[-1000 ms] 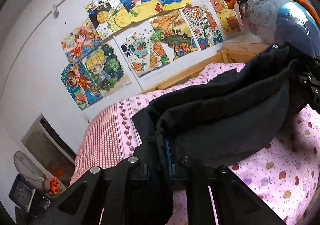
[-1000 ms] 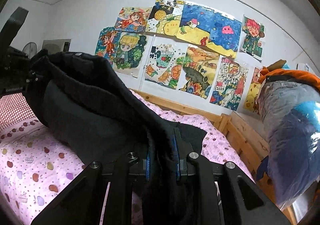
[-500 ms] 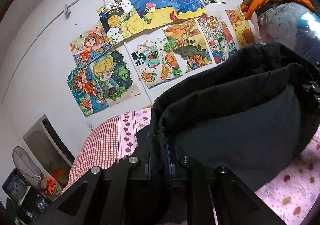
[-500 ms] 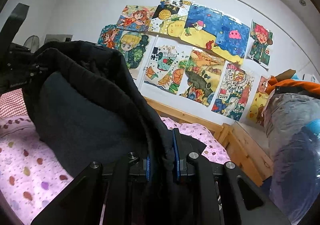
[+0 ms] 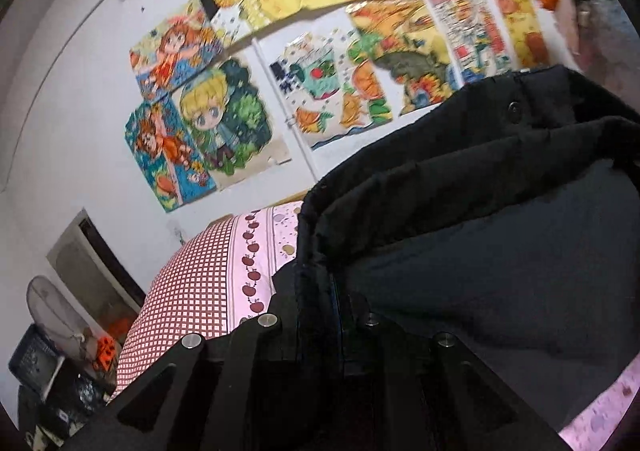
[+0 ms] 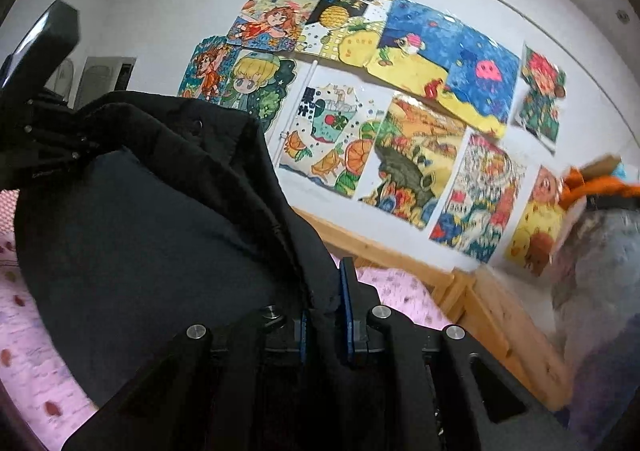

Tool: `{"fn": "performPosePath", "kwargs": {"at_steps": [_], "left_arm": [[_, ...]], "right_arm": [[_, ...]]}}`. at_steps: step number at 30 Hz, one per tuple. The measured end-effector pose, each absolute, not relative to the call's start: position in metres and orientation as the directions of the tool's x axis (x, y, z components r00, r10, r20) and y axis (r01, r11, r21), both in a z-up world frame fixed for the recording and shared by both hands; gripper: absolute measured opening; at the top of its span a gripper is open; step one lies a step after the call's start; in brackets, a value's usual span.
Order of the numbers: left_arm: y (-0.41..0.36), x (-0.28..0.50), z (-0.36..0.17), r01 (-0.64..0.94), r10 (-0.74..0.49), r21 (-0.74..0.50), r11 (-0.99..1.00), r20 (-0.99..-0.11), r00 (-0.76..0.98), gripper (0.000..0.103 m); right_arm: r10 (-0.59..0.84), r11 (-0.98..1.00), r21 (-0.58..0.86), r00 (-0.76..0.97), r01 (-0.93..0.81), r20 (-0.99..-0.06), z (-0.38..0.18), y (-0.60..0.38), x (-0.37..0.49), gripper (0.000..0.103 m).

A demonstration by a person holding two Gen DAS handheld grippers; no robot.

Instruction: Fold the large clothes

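Note:
A large black padded jacket [image 5: 480, 243] hangs stretched between my two grippers, lifted above the pink bed. My left gripper [image 5: 320, 291] is shut on one edge of it, the cloth pinched between the blue pads. My right gripper [image 6: 326, 303] is shut on the other edge of the jacket [image 6: 152, 235]. The jacket's inner lining faces the cameras and a snap button shows near its top edge. The left gripper's body [image 6: 36, 99] shows at the far left of the right wrist view, holding the jacket's far end.
The bed has a pink dotted sheet [image 6: 28, 351] and a red checked pillow [image 5: 192, 291]. A wooden bed frame [image 6: 472, 291] runs along the wall of colourful drawings [image 6: 400, 111]. Bagged bedding with an orange item [image 6: 600, 251] stands at the right. A fan and clutter [image 5: 52, 343] stand at the left.
Both grippers have risen with the jacket, lifting it off the bed. The jacket now hangs higher and fills more of both views; less of the sheet shows.

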State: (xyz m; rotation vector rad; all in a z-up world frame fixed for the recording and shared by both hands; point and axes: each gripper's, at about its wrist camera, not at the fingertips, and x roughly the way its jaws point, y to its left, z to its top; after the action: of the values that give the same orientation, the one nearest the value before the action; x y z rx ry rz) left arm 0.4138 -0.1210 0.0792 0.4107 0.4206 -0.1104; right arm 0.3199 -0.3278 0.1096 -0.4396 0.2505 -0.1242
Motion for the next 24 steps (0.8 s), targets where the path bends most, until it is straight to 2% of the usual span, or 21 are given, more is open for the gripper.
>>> {"fn": "performPosePath", "kwargs": {"at_steps": [9, 19, 24], "left_arm": [[-0.136, 0.468, 0.049, 0.138, 0.042, 0.383, 0.913, -0.426, 0.904, 0.010], [-0.148, 0.513, 0.014, 0.125, 0.079, 0.329, 0.936, -0.543, 0.836, 0.013], [-0.132, 0.522, 0.006, 0.123, -0.003, 0.159, 0.980, -0.600, 0.800, 0.016]], "right_arm": [[-0.195, 0.884, -0.460, 0.958, 0.079, -0.212, 0.096, -0.322, 0.378, 0.011], [-0.153, 0.930, -0.366, 0.930, 0.022, -0.333, 0.057, -0.344, 0.445, 0.012], [-0.118, 0.953, -0.303, 0.909, -0.010, -0.400, 0.038, -0.354, 0.463, 0.012]]}}
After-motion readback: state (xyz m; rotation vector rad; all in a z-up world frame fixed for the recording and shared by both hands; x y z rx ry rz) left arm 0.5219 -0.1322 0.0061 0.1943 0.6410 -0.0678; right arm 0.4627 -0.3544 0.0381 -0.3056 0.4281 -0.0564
